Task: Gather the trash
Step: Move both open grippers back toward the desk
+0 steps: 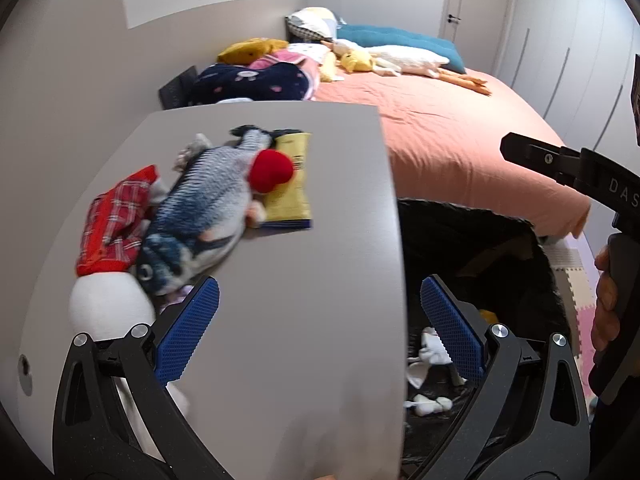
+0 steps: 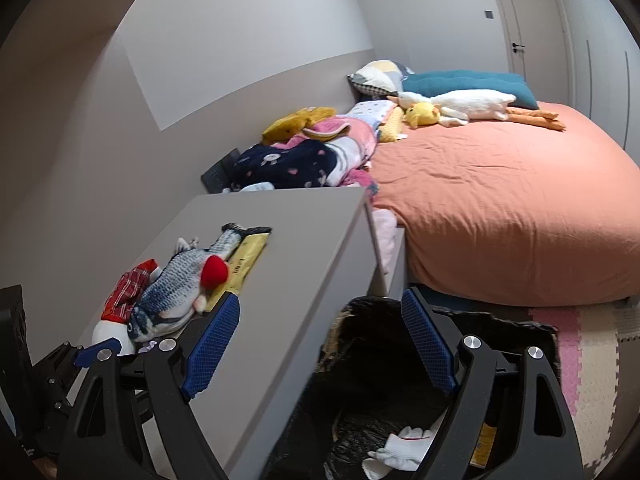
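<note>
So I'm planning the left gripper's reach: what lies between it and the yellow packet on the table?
In the left wrist view, mostly bare grey table separates the left gripper from the yellow packet; the fish plush lies just left.

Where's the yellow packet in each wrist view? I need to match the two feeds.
Left wrist: yellow packet at upper centre, on the grey table, partly under the fish toy.
Right wrist: yellow packet at left of centre, same table, beyond the left blue finger.
Shared landmark: the fish toy's red ball.
</note>
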`<state>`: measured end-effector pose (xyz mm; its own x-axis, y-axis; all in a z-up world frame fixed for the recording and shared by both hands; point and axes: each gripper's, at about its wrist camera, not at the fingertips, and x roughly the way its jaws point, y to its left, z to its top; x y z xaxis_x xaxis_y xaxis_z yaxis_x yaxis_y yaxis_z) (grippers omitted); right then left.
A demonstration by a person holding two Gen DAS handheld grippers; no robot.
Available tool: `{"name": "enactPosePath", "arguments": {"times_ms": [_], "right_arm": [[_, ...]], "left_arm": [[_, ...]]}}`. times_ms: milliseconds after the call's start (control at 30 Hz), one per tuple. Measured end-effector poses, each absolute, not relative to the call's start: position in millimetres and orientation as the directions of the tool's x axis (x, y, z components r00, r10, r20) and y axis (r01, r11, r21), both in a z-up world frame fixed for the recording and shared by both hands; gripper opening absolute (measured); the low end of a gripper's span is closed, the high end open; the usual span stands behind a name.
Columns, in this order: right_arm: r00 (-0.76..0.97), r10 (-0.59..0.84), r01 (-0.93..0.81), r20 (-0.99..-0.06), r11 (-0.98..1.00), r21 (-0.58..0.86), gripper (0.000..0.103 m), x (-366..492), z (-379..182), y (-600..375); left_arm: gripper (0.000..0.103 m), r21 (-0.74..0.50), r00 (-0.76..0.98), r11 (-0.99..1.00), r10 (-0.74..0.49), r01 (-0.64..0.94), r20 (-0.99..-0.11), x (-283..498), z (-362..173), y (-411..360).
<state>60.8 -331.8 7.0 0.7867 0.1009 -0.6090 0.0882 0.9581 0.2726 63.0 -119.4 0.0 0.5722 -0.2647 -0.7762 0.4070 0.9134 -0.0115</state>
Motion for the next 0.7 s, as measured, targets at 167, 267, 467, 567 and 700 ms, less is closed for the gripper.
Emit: {"name": "enactPosePath", "arguments": {"times_ms": [167, 267, 467, 567, 700], "right_arm": [[0.776, 0.123, 0.06, -0.619, 0.962, 0.266, 0.083, 75, 4, -313], [0.768, 0.133, 0.048, -0.627, 0.963, 0.263, 0.083, 85, 2, -303], [0.747, 0.155, 0.019, -0.647, 0.967, 0.253, 0.083, 106, -7, -281], [0.737, 0.164, 0.001, -0.656, 0.97, 0.244, 0.083, 116, -11, -269], [0.724, 0.176, -0.022, -0.667, 0.972, 0.232, 0.083, 128, -15, -255]], "left_arm": [[0.097, 0.001, 0.587, 0.927, -0.236, 0.374, -0.774, 70, 1, -98], [0.097, 0.001, 0.595, 0.935, -0.224, 0.354, -0.772, 75, 2, -85], [0.097, 0.009, 0.613, 0.952, -0.19, 0.307, -0.767, 86, 3, -59], [0.097, 0.002, 0.616, 0.958, -0.182, 0.286, -0.766, 93, 3, -47], [0.097, 0.003, 0.617, 0.966, -0.163, 0.259, -0.77, 102, 1, -31]]}}
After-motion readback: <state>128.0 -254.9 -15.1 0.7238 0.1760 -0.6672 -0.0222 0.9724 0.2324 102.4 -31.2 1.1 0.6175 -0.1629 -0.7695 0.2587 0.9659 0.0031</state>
